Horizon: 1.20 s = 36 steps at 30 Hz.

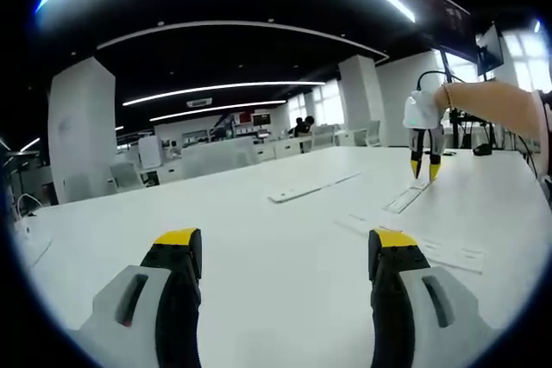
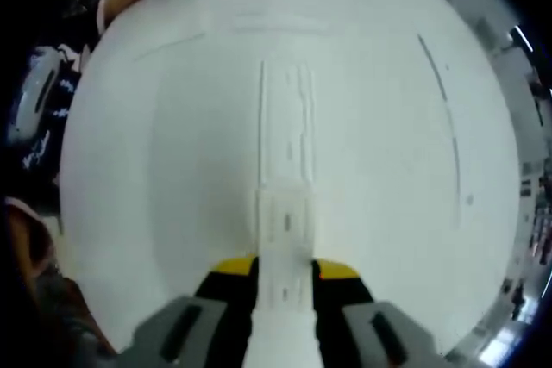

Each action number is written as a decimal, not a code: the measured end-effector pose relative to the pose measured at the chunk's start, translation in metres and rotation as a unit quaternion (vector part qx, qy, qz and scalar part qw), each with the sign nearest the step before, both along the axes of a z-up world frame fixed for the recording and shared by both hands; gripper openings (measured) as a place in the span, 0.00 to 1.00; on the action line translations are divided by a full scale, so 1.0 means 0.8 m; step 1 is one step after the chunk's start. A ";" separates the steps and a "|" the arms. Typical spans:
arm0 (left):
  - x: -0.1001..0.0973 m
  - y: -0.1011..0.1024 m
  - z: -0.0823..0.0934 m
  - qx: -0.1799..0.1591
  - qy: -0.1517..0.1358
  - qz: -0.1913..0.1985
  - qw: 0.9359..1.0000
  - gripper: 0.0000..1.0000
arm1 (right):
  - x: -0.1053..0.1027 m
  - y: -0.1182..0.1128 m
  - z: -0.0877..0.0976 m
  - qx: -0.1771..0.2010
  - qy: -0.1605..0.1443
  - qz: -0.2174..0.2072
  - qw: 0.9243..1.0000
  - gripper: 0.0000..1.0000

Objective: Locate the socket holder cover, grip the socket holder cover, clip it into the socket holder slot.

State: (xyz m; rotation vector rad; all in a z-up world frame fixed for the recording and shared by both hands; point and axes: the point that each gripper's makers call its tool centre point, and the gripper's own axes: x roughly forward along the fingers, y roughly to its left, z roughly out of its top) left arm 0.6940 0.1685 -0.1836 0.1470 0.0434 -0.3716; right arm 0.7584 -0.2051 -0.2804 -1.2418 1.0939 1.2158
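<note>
A: Two grippers logged. Left gripper (image 1: pixel 286 252): jaws spread wide apart, yellow tips at 7 and 5 o'clock of the left gripper view, nothing between them, bare white table (image 1: pixel 259 247) in the gap.

B: And the right one?

A: Right gripper (image 2: pixel 283 271): in the right gripper view its yellow-tipped jaws stand at 6 o'clock, closed against a white strip, the socket holder cover (image 2: pixel 283 286), which runs up out of the jaws toward 12 o'clock. Clamped on both sides, from what shows.

B: Where does the cover's far end sit?

A: Over the near end of the socket holder slot (image 2: pixel 287 122), a long white channel lying flat on the table, running from centre toward 12 o'clock. Cover and channel line up. Whether the cover is seated in the channel or only resting over it, I cannot tell; white on white, blurred.

B: Does the left gripper view catch any of that?

A: Yes. At 2 o'clock the right gripper points straight down at the table, held by a person's hand and forearm (image 1: pixel 496 109) coming in from 3 o'clock. Its tips sit at the end of the flat channel on the tabletop. The cover itself is too small there to make out.

B: Anything else on the table?

A: Another long flat white strip (image 1: pixel 297 192) near centre, slightly toward 1 o'clock, well apart from the right gripper. Flat white pieces (image 1: pixel 448 254) at 4 o'clock, just beyond the left gripper's right jaw. Behind, an open office: white pillars, ceiling light strips.
</note>
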 end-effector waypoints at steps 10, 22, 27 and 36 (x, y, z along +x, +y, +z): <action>0.000 0.000 -0.001 0.002 0.001 0.001 1.000 0.78 | 0.002 0.006 0.000 0.006 0.000 0.005 1.000 0.27; 0.000 0.002 -0.002 0.004 0.001 0.003 1.000 0.78 | 0.001 0.009 -0.001 0.003 0.009 0.006 1.000 0.27; 0.001 0.003 -0.002 0.005 0.002 0.004 1.000 0.78 | -0.002 0.010 -0.002 -0.003 0.010 0.009 1.000 0.27; 0.001 0.004 -0.002 0.005 0.002 0.004 1.000 0.78 | -0.002 0.009 -0.005 -0.010 0.009 0.009 1.000 0.28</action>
